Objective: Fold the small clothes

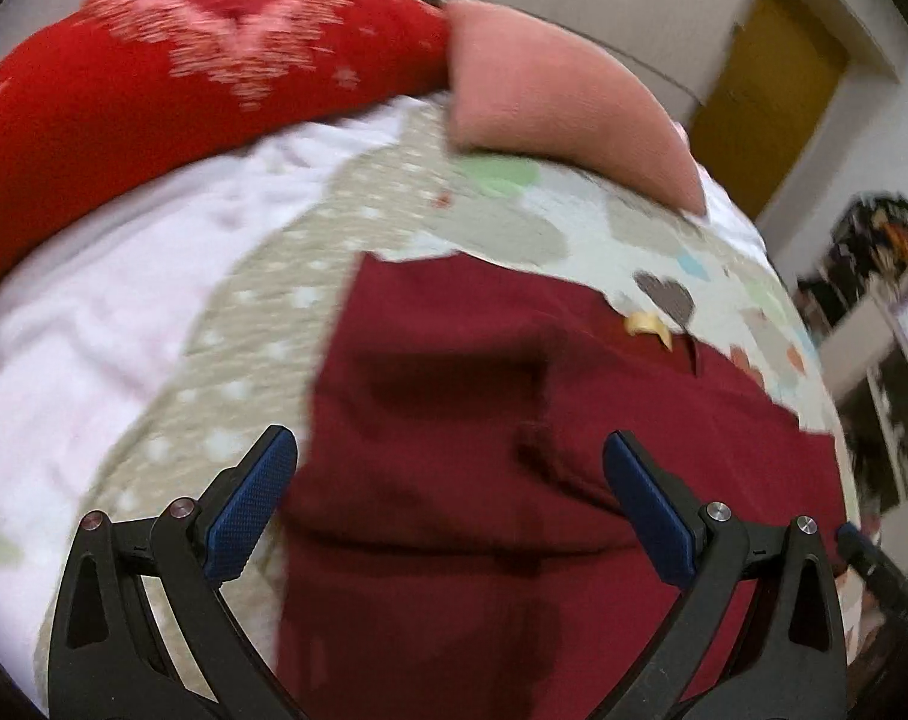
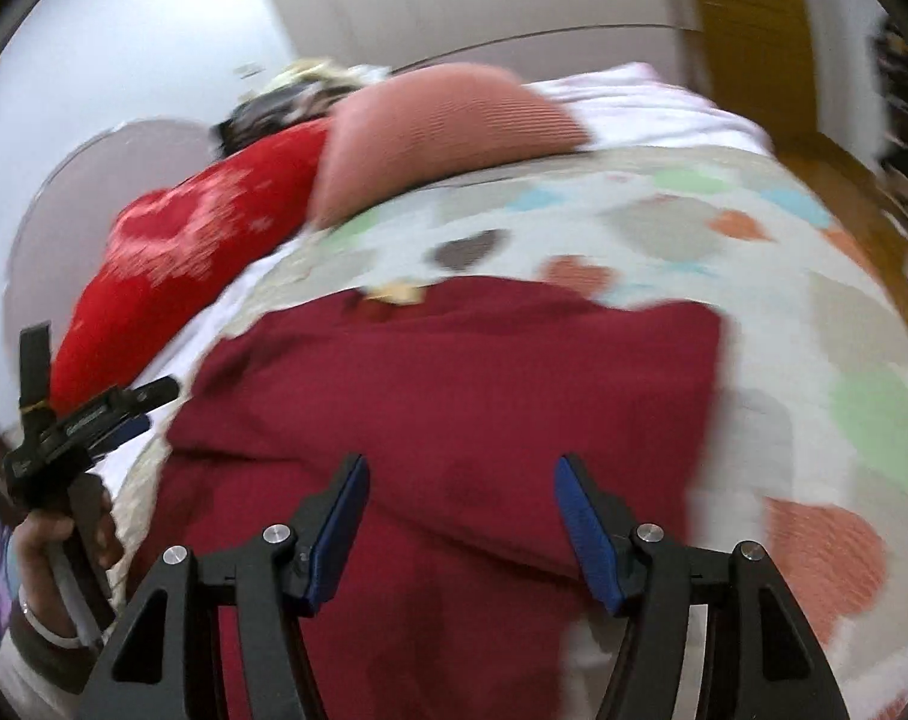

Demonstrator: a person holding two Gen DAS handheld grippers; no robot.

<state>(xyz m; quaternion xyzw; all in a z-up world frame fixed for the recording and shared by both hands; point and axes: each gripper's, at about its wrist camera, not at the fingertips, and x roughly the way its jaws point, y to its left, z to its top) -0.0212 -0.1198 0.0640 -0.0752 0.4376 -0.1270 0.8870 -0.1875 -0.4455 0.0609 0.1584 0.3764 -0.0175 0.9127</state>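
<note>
A dark red garment [image 1: 484,420] lies spread on the bed, with a small yellowish tag [image 1: 649,324] at its far edge. It also shows in the right wrist view [image 2: 466,396]. My left gripper [image 1: 447,450] is open and empty, hovering over the garment's left part. My right gripper [image 2: 461,474] is open and empty over the garment's near middle. The left gripper also shows at the left edge of the right wrist view [image 2: 126,411], held by a hand.
The bed has a patterned heart-print quilt [image 2: 754,240] and a pale sheet [image 1: 81,324]. A bright red pillow [image 1: 153,78] and a pink pillow [image 1: 562,108] lie at the head. A yellow door [image 1: 766,96] and shelves [image 1: 886,372] stand to the right.
</note>
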